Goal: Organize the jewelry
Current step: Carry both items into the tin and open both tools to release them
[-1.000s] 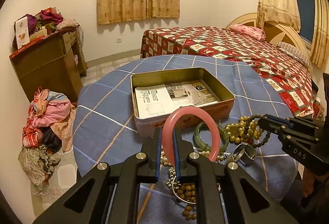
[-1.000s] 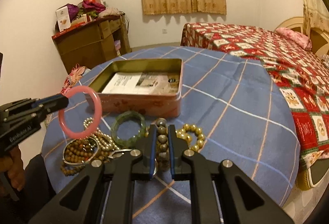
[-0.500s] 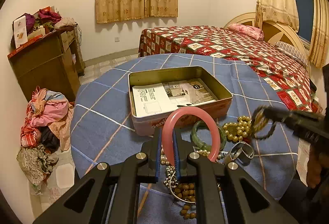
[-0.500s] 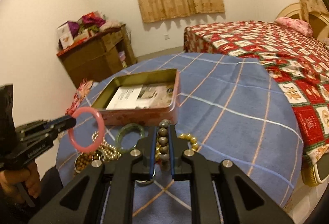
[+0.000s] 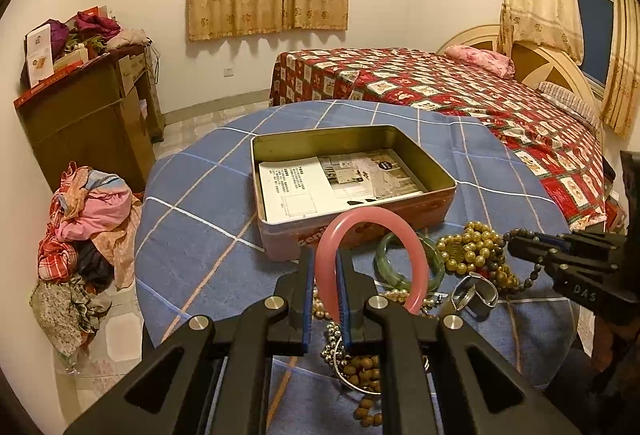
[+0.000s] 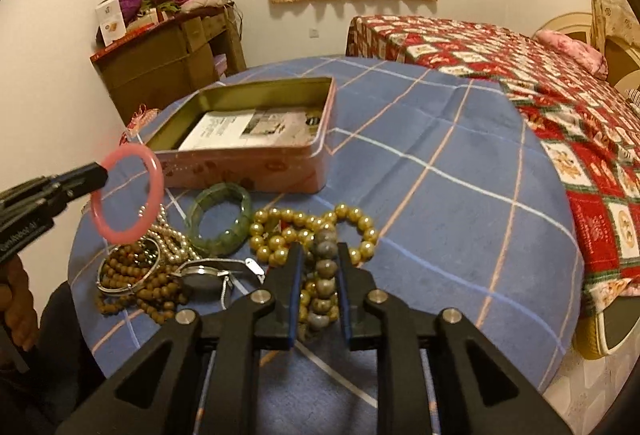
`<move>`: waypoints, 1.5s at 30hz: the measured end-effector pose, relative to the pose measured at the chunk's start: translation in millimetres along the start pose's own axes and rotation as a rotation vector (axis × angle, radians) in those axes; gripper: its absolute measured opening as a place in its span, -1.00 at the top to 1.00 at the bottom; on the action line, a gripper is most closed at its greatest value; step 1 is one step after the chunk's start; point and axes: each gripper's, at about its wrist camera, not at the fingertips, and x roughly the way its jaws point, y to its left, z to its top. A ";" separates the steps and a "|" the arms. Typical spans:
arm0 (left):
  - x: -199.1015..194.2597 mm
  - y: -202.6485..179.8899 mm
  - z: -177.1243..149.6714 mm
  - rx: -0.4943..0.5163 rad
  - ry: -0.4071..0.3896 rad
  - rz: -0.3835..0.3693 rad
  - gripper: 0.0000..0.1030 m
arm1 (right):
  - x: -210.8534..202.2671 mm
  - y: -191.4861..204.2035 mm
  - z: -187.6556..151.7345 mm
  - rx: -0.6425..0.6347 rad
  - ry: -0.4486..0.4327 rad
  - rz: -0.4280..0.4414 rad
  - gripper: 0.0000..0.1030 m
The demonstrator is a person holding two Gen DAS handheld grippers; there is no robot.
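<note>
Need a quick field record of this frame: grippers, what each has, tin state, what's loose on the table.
left gripper: shut on pink bangle, held above the table
right gripper: jaws just opening; grey bead bracelet between them, pads look apart from it
tin: open, printed leaflet inside, no jewelry
loose on blue checked cloth: green bangle, gold bead strand, pearl strand, brown wooden beads, watch
</note>
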 end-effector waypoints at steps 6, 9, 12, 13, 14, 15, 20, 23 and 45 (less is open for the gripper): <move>-3.5 -4.7 4.1 0.021 -0.017 -0.001 0.81 | -18.7 9.3 8.6 -0.043 -0.062 -0.004 0.78; -3.6 -7.4 10.2 0.038 -0.025 -0.001 0.81 | -29.9 15.6 19.7 -0.075 -0.098 -0.007 0.78; -3.0 -8.0 19.5 0.050 -0.040 0.008 0.81 | -36.8 17.5 32.6 -0.091 -0.129 -0.002 0.78; -2.1 -7.7 23.2 0.054 -0.043 0.011 0.81 | -37.1 17.6 36.3 -0.093 -0.136 0.001 0.78; -1.2 -7.2 26.4 0.055 -0.045 0.013 0.81 | -36.4 17.5 42.3 -0.098 -0.144 0.004 0.78; 0.5 -6.5 30.5 0.061 -0.048 0.021 0.81 | -34.6 17.1 46.8 -0.100 -0.150 0.004 0.78; 13.3 0.4 48.7 0.081 -0.053 0.068 0.81 | -19.5 13.9 65.9 -0.092 -0.165 0.020 0.78; 24.1 7.8 58.7 0.065 -0.041 0.079 0.81 | -8.1 12.5 76.0 -0.078 -0.169 0.034 0.78; 109.0 22.3 85.1 0.107 0.057 0.231 0.79 | 87.5 25.1 114.2 -0.112 -0.082 -0.043 0.68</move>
